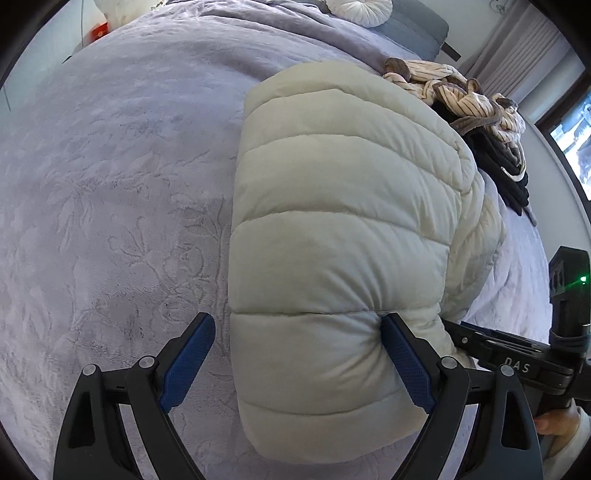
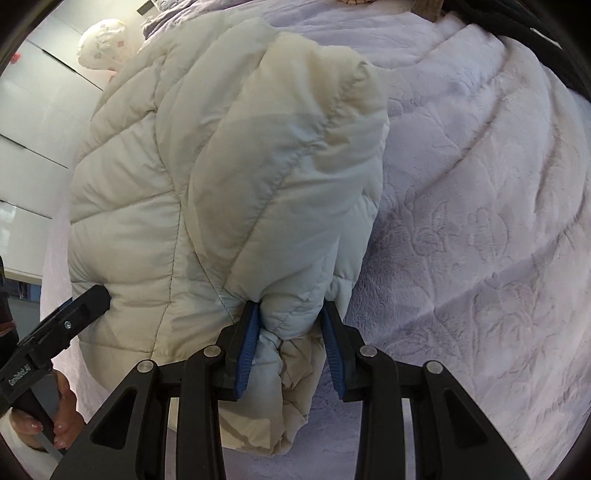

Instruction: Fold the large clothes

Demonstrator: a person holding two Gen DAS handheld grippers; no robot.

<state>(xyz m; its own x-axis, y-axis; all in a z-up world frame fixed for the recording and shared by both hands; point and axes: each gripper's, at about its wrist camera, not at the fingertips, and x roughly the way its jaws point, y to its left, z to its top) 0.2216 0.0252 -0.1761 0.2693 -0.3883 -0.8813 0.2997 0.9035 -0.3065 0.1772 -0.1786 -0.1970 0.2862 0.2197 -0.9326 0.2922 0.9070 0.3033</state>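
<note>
A cream quilted puffer jacket lies folded into a long thick bundle on the lavender bedspread. My left gripper is open wide, its right pad pressed against the jacket's near edge, its left pad over the bedspread. In the right wrist view the jacket fills the middle and left. My right gripper is shut on a bunched fold of the jacket's sleeve or edge, which bulges between the blue pads. The left gripper's tip presses the jacket from the left.
A pile of striped cream and dark clothes lies beyond the jacket at the bed's far right. A round white cushion and grey pillow sit at the head. The right gripper's body is at the right edge.
</note>
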